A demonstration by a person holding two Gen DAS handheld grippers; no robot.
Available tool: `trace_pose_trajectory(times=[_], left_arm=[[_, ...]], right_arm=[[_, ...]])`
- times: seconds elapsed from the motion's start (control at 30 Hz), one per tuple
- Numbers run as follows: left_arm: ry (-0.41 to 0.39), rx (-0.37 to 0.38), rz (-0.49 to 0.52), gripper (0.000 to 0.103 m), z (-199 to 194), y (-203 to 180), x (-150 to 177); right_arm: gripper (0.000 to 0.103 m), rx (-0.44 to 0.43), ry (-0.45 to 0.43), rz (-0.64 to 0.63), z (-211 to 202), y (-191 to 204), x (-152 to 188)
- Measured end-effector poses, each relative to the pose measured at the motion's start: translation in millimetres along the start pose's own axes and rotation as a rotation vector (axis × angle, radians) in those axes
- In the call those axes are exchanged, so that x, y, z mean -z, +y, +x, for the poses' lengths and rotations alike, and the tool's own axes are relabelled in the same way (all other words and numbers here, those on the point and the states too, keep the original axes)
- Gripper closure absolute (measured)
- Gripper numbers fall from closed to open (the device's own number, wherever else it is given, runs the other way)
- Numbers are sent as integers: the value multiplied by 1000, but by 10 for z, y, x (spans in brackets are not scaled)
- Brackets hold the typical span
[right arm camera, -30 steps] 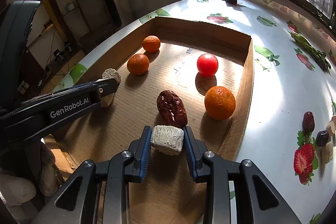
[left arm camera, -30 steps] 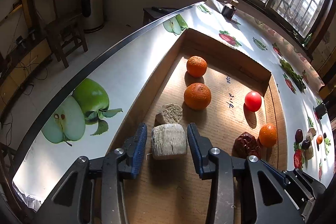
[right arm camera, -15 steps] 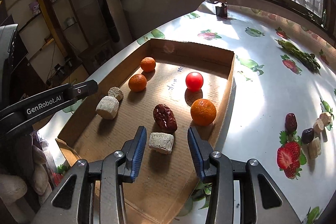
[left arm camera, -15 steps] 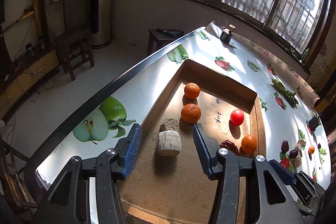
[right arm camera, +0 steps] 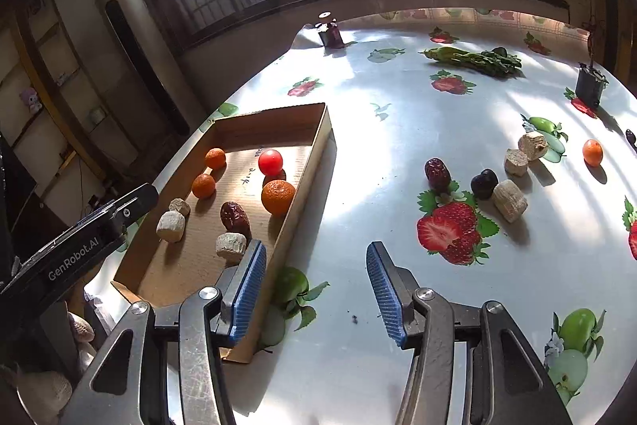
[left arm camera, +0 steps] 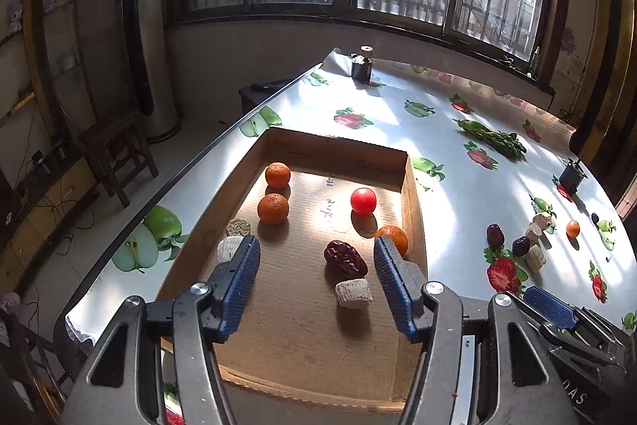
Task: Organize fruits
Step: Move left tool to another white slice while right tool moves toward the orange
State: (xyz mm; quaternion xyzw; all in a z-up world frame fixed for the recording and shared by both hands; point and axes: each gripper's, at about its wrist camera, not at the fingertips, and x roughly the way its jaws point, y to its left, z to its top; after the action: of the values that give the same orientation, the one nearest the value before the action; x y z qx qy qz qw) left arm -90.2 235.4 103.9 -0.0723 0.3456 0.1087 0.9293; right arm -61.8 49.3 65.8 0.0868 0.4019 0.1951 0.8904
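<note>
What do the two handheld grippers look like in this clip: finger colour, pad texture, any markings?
Both the left gripper and the right gripper have dark grey metal fingers with triangular cutouts and silver pivot bolts, tipped with blue ribbed pads. The right wrist view shows the left gripper's black body printed "GenRobot.AI" in white. No hands or sleeves are visible.

A: What's different with the left gripper (left arm camera: pixel 316 281)?
B: It let go of the pale cylinder piece (left arm camera: pixel 227 249) in the cardboard box (left arm camera: pixel 414 226), lifted away, and its jaws are opening, empty.
A: And the right gripper (right arm camera: pixel 314 289)?
B: It dropped its own pale piece (right arm camera: pixel 231 245) beside the red date (right arm camera: pixel 235 216), then swung out over the tablecloth (right arm camera: pixel 358 154), jaws opening with nothing between them.
</note>
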Motion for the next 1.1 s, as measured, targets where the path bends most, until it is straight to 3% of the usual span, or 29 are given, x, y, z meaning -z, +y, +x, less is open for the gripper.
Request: trace_pose_trajectory(times=[0.37,0.77,1.1], left_arm=[[-10,7,84,43,-128,-417,66],[51,33,140,42,34,-741,170],[123,110,144,41,240,-950,198]], right_arm=[[43,-12,-31,69,-201,-327,57],[42,-14,-56,174,-328,-799,53],[40,101,-79,251,-598,-1547,-1]])
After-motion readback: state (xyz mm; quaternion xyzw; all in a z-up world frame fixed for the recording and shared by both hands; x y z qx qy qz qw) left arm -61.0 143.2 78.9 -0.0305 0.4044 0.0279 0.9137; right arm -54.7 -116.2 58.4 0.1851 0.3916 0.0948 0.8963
